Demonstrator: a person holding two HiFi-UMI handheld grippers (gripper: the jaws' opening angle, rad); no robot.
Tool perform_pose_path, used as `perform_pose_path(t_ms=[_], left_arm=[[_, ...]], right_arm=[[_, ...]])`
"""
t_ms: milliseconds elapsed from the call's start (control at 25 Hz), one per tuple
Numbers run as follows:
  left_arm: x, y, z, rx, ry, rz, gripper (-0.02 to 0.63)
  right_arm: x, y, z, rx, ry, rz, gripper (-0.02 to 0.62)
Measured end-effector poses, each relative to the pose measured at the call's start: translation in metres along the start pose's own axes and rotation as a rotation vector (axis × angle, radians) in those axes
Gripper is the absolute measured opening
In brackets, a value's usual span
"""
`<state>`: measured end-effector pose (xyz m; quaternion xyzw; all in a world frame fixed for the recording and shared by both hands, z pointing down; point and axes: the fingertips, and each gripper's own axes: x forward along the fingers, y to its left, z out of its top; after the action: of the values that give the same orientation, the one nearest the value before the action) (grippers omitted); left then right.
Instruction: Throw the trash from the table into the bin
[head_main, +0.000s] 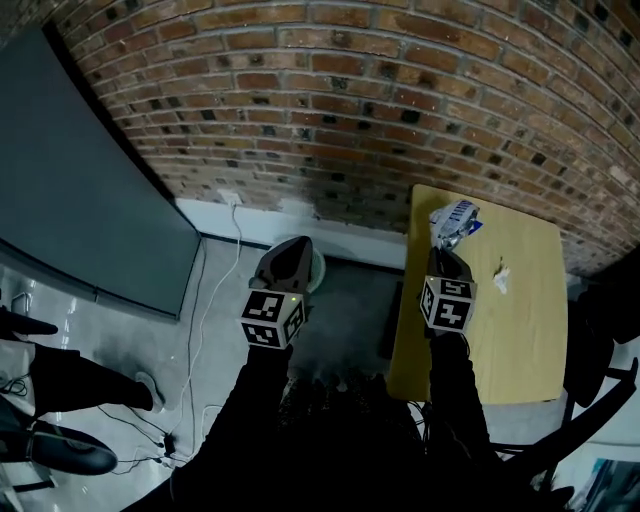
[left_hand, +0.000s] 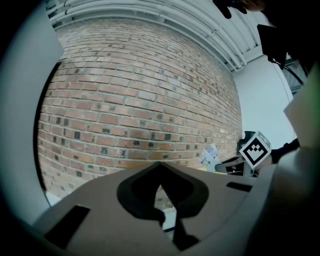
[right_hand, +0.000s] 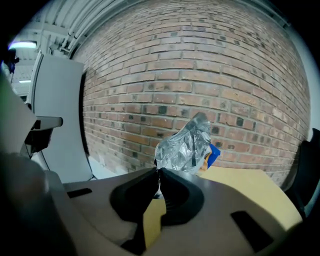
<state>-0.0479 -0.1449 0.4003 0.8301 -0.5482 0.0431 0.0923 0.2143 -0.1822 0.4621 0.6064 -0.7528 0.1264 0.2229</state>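
My right gripper (head_main: 447, 252) hangs over the yellow table's (head_main: 525, 330) left part, shut on a crumpled silver foil wrapper (right_hand: 186, 146) with a blue-and-white printed side (head_main: 455, 217). The wrapper sticks up past the fingertips. A small white scrap (head_main: 500, 277) lies on the table to its right. My left gripper (head_main: 290, 250) is over the floor left of the table, jaws shut with nothing in them (left_hand: 159, 165). Right behind it stands a pale round bin (head_main: 317, 266), mostly hidden by the gripper. The left gripper view also catches the right gripper's marker cube (left_hand: 255, 150) and the wrapper (left_hand: 209, 156).
A brick wall (head_main: 330, 110) runs behind the table and bin. A big grey panel (head_main: 90, 200) stands at the left, with cables (head_main: 212, 300) on the floor beside it. A dark chair (head_main: 600, 345) sits right of the table. A person's shoes (head_main: 60, 455) show at lower left.
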Motion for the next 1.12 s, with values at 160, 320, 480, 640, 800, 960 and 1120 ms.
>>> perform_pose_path(t_ms=[160, 320, 480, 640, 800, 960, 1120], left_arm=[[-0.024, 0.041, 0.003, -0.003, -0.009, 0.03, 0.006], [-0.046, 0.077, 0.002, -0.01, -0.009, 0.044, 0.006], [-0.069, 0.108, 0.0, -0.009, -0.012, 0.061, 0.006], [-0.089, 0.136, -0.002, -0.004, -0.014, 0.084, 0.006], [-0.103, 0.155, -0.006, -0.01, -0.016, 0.1, 0.006], [-0.109, 0.163, -0.008, -0.008, -0.012, 0.099, 0.006], [-0.117, 0.174, -0.009, 0.002, -0.013, 0.107, 0.006]], right_arm=[[0.009, 0.053, 0.013, -0.007, -0.008, 0.048, 0.025], [0.015, 0.103, 0.021, -0.009, -0.015, 0.078, 0.025], [0.02, 0.15, 0.026, -0.018, -0.021, 0.115, 0.025], [0.025, 0.192, 0.03, -0.031, -0.03, 0.152, 0.025], [0.024, 0.23, 0.037, -0.04, -0.056, 0.196, 0.025], [0.026, 0.26, 0.044, -0.066, -0.066, 0.237, 0.025], [0.028, 0.282, 0.049, -0.083, -0.071, 0.261, 0.025]])
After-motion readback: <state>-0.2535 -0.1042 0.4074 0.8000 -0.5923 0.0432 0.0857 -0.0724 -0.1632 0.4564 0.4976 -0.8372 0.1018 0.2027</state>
